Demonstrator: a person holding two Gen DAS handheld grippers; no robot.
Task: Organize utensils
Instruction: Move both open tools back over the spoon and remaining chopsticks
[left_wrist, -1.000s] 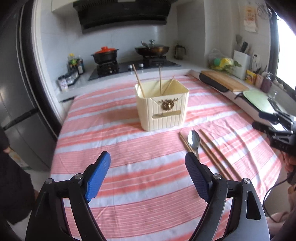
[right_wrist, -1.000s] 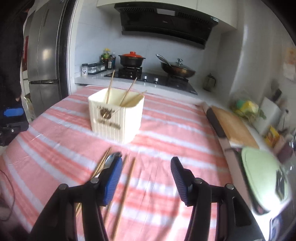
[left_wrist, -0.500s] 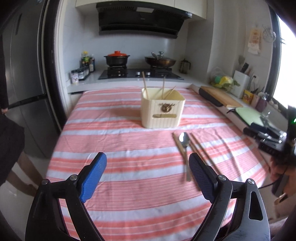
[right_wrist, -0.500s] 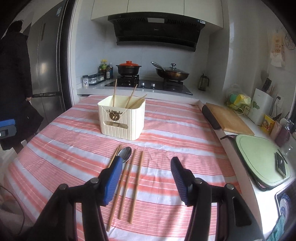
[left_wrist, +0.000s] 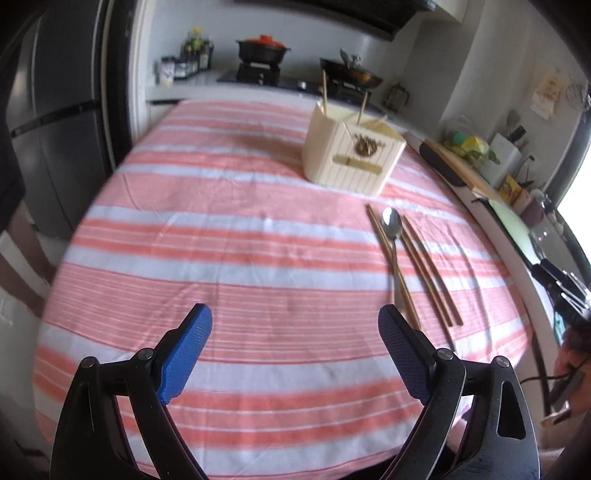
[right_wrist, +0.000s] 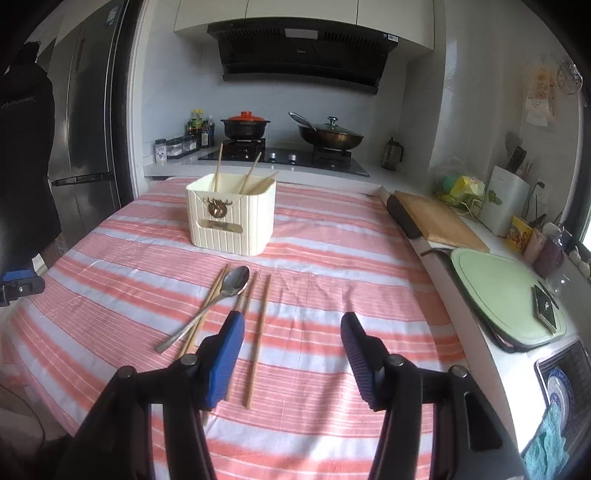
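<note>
A cream ribbed utensil holder (left_wrist: 351, 158) (right_wrist: 231, 218) stands on the striped cloth with three chopsticks sticking out of it. In front of it lie a metal spoon (left_wrist: 392, 225) (right_wrist: 232, 284) and loose wooden chopsticks (left_wrist: 428, 269) (right_wrist: 260, 328). My left gripper (left_wrist: 294, 317) hangs open over bare cloth, the utensils just right of its right finger. My right gripper (right_wrist: 292, 319) is open with nothing between its fingers; its left finger overlaps the near ends of the chopsticks in that view. The left gripper (right_wrist: 18, 280) also shows at the table's far left edge.
The table (right_wrist: 110, 258) wears a pink-and-white striped cloth. A counter on the right carries a wooden board (right_wrist: 439, 221), a green board (right_wrist: 502, 291) and a knife block (right_wrist: 506, 199). A stove with pots (right_wrist: 245, 127) stands behind. A fridge (right_wrist: 88, 129) and a person (right_wrist: 26, 147) are at left.
The left gripper has sunk toward the table and rolled, so the holder now sits upper right; its jaws stand slightly wider. The right gripper has pulled back from the utensils and levelled.
</note>
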